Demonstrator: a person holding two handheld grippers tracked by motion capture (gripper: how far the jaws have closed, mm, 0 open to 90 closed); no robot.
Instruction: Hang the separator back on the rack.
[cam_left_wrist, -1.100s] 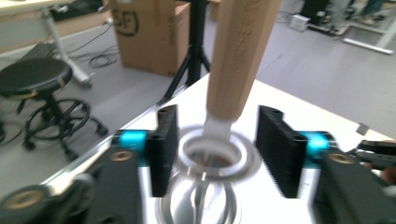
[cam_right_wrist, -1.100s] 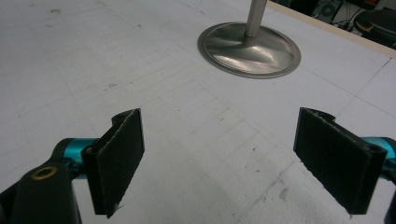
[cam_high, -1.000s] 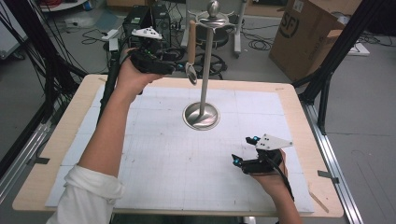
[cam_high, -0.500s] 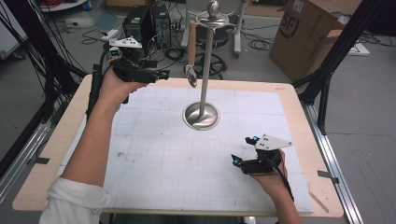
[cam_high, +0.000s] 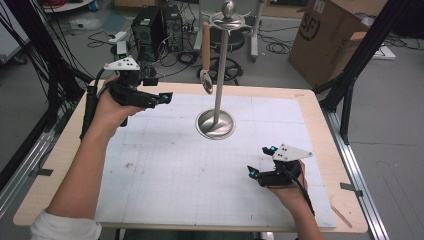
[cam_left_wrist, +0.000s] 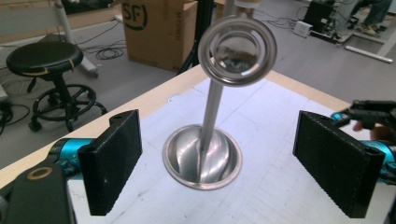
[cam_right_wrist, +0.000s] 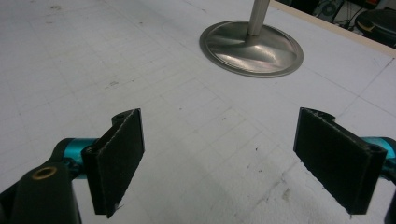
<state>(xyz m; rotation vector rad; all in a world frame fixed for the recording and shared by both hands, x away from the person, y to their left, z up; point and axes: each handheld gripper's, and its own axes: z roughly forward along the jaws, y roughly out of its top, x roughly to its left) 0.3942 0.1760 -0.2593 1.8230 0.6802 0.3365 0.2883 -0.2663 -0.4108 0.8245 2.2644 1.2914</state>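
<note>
A steel stand (cam_high: 215, 124) rises from a round base at the mat's far middle, with a ring and ball on top. A wooden-handled spoon (cam_high: 206, 55) hangs from that ring. My left gripper (cam_high: 159, 89) hovers left of the stand, apart from the spoon. Its jaws have just been opening, and nothing is between them. In the left gripper view, the left gripper (cam_left_wrist: 219, 140) frames the stand (cam_left_wrist: 203, 156) farther off. My right gripper (cam_high: 260, 160) rests open near the mat's front right. The right gripper (cam_right_wrist: 224, 135) is empty, with the stand's base (cam_right_wrist: 252, 42) ahead of it.
A white gridded mat (cam_high: 190, 170) covers the wooden table (cam_high: 320, 125). Beyond the far edge are a black stool (cam_left_wrist: 44, 60), a cardboard box (cam_high: 330, 37), computer cases and cables on the floor. Black frame posts stand at both sides.
My left hand has drawn back to the left and lower, away from the hanging spoon, and its jaws stand wider. The right hand has kept still.
</note>
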